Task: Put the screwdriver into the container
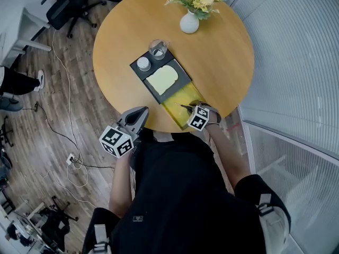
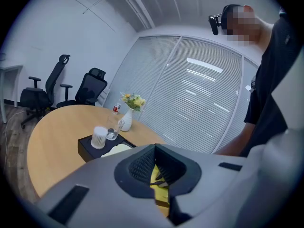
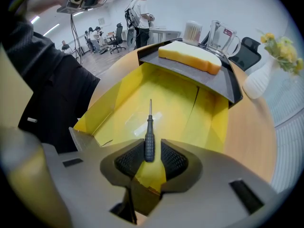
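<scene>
A small dark screwdriver (image 3: pixel 149 137) lies between the pads of my right gripper (image 3: pixel 152 158), tip pointing away over the yellow container (image 3: pixel 166 91). Slim gaps show on both sides of its handle, so the jaws stand slightly open around it. In the head view, the right gripper (image 1: pixel 196 106) hovers at the near end of the yellow container (image 1: pixel 172 106), at the round table's front edge, and the screwdriver (image 1: pixel 185 107) pokes out over it. My left gripper (image 1: pixel 141 112) hangs off the table's near edge, left of the container. Its jaws (image 2: pixel 159 172) stand a narrow gap apart with nothing between them.
A black tray (image 1: pixel 139 74) behind the container carries a pale yellow slab (image 1: pixel 162 79), a glass jug (image 1: pixel 158 48) and a white cup (image 1: pixel 143 63). A white vase of flowers (image 1: pixel 189 22) stands at the far side. Office chairs (image 1: pixel 69 7) and cables lie on the floor to the left; a glass wall (image 1: pixel 296 62) runs on the right.
</scene>
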Tool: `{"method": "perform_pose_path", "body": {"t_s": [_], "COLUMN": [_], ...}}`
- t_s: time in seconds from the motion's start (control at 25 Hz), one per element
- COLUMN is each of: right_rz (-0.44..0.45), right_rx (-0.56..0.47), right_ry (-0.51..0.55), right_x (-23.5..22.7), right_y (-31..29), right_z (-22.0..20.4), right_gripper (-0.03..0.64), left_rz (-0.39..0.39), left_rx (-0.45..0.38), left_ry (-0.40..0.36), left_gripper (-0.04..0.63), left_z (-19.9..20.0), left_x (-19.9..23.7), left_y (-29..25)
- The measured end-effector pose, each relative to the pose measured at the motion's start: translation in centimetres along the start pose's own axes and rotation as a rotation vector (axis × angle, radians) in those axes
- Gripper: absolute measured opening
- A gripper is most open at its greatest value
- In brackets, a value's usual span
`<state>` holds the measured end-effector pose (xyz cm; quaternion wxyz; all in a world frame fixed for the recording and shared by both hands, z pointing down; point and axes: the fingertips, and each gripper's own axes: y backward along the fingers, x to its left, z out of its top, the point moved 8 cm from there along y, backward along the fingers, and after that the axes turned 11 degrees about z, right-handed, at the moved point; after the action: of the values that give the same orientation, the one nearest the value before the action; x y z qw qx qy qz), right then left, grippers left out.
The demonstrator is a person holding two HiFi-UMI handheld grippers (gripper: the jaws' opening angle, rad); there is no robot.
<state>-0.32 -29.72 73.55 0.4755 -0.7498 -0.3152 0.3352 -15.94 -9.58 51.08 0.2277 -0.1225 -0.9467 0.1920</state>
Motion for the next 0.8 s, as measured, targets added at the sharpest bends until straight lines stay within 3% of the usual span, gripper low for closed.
{"method": "perform_pose_path", "body": {"t_s": [0.16, 0.44, 0.64, 0.8], "right_rz": [0.019, 0.025, 0.044, 0.037], "right_rx": [-0.029, -0.105, -0.238, -0.379], "right_ry": [-0.001, 0.01, -0.016, -0.114], "right_x": [-0.3, -0.6, -1.4, -1.5], "right_y": [0.2, 2.2, 4.4, 6.5], "right_z": [-0.1, -0.2, -0.7, -2.2], "right_gripper": [0.151, 0.172, 0.202, 0.202], "left_rz": [0.007, 0.026, 0.015, 0.018], "left_rx": [0.003, 0.003, -0.019, -0.039], "left_ry": [0.003, 0.007, 0.013, 0.015], "left_gripper": [0.005, 0.005, 0.005, 0.005], "left_z": [-0.3, -0.6, -0.6, -0.3], "left_x": [-0.7, -1.7, -2.0, -2.5], "left_y": [-0.4, -1.2, -2.5, -3.1]}}
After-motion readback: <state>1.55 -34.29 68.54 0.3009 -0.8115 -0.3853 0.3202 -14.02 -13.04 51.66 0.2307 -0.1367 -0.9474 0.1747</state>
